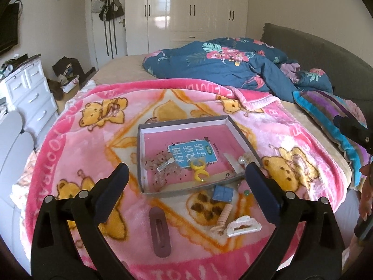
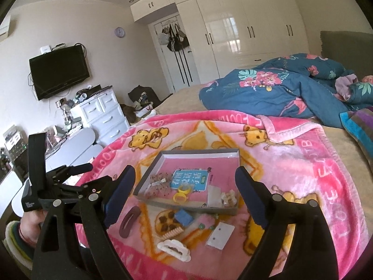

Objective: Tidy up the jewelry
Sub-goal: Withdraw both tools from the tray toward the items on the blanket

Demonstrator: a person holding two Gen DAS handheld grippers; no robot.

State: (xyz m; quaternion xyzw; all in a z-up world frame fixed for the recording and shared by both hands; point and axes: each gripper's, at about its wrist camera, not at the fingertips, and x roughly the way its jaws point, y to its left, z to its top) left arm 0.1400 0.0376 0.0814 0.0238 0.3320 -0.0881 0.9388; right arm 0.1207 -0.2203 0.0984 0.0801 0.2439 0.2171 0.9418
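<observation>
A grey shallow box [image 1: 139, 154] [image 2: 149, 175] lies on the pink bear blanket. Inside it are yellow rings [image 1: 198, 164] [image 2: 180, 196], a beaded piece with a silver clip [image 1: 163, 165], and pearl items [image 1: 242, 159] at its right. On the blanket in front lie a maroon hair clip [image 1: 159, 232] [image 2: 129, 220], a white claw clip [image 1: 242, 226] [image 2: 173, 248], a beige comb clip [image 1: 223, 217] [image 2: 172, 233], a blue square [image 1: 222, 193] [image 2: 184, 217] and a white earring card [image 2: 220, 234]. My left gripper [image 1: 186, 177] and right gripper [image 2: 184, 182] are open and empty, above these items.
The pink blanket [image 1: 93, 140] covers the bed's near part. A blue floral duvet [image 1: 221, 65] and a striped pillow [image 1: 326, 116] lie behind. White drawers [image 1: 32, 93] stand left of the bed. My left gripper's body [image 2: 58, 186] shows in the right wrist view.
</observation>
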